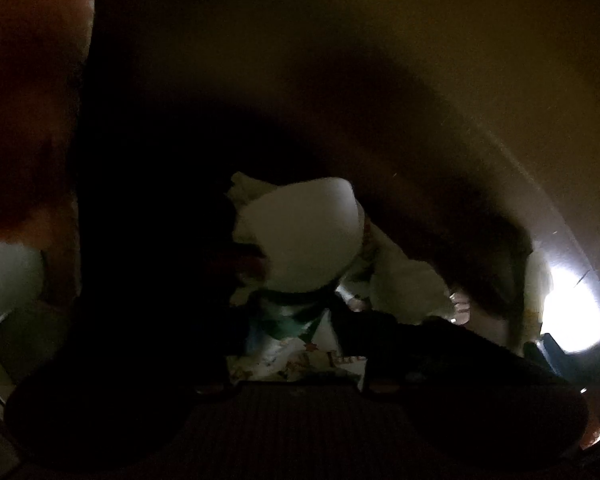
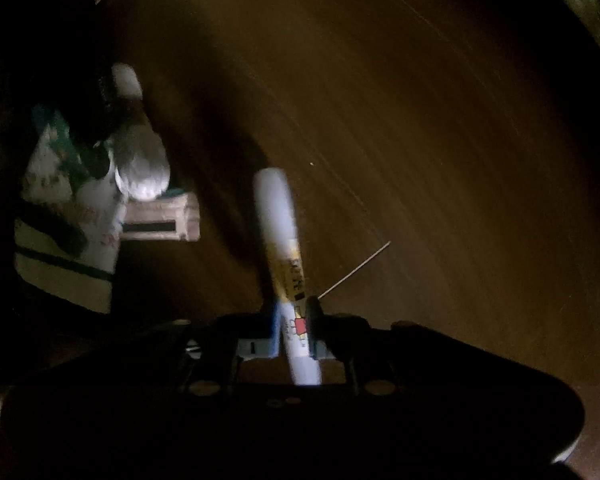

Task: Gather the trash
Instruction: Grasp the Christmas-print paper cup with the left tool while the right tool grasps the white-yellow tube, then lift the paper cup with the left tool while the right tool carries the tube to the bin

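your right gripper [image 2: 296,340] is clamped on the white tube [image 2: 286,264], pointing down at the brown table [image 2: 440,160]. your left gripper [image 1: 296,360] pinches a printed wrapper [image 1: 300,356] amid the crumpled trash pile [image 1: 312,236], ready for lifting both.

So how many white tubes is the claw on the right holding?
1. The tube sits pinched in the right claw, sticking out over the brown table. It's dark, so more could hide in the trash pile at left.
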Demonstrator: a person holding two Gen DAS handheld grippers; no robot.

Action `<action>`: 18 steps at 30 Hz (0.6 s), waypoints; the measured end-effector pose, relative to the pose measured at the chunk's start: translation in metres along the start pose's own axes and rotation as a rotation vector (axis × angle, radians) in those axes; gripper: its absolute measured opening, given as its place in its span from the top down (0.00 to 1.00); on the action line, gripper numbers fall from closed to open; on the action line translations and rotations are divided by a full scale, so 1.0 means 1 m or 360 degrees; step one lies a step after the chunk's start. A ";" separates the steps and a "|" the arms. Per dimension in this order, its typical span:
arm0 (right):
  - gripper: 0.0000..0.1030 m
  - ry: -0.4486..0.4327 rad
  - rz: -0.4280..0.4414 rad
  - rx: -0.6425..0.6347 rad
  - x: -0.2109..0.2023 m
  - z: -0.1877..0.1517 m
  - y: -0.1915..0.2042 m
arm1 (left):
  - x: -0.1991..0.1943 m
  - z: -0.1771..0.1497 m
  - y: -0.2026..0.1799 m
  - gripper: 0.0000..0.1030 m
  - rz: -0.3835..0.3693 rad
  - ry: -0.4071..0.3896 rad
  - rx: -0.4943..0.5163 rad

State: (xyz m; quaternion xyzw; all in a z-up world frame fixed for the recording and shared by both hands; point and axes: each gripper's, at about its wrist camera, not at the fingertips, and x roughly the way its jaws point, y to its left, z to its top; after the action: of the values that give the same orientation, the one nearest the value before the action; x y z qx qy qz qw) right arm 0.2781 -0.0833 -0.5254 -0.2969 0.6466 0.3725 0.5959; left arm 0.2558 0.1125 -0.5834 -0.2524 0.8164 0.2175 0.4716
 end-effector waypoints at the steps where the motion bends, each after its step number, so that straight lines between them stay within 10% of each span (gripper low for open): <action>1: 1.00 -0.0006 0.0033 0.0078 -0.003 0.001 -0.004 | -0.005 0.001 -0.001 0.77 0.0001 -0.0033 0.0013; 14: 1.00 -0.0144 0.0194 0.0346 -0.056 0.008 -0.033 | -0.111 -0.006 -0.014 0.89 0.0083 -0.0300 0.0203; 18: 0.82 -0.0195 0.0206 0.0219 -0.054 0.005 -0.023 | -0.149 -0.012 -0.013 0.89 0.0123 -0.0337 0.0232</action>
State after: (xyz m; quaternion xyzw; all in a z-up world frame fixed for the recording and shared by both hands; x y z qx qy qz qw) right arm 0.3062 -0.0953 -0.4750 -0.1895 0.6509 0.3823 0.6279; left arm 0.3197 0.1262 -0.4480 -0.1614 0.7848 0.2011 0.5635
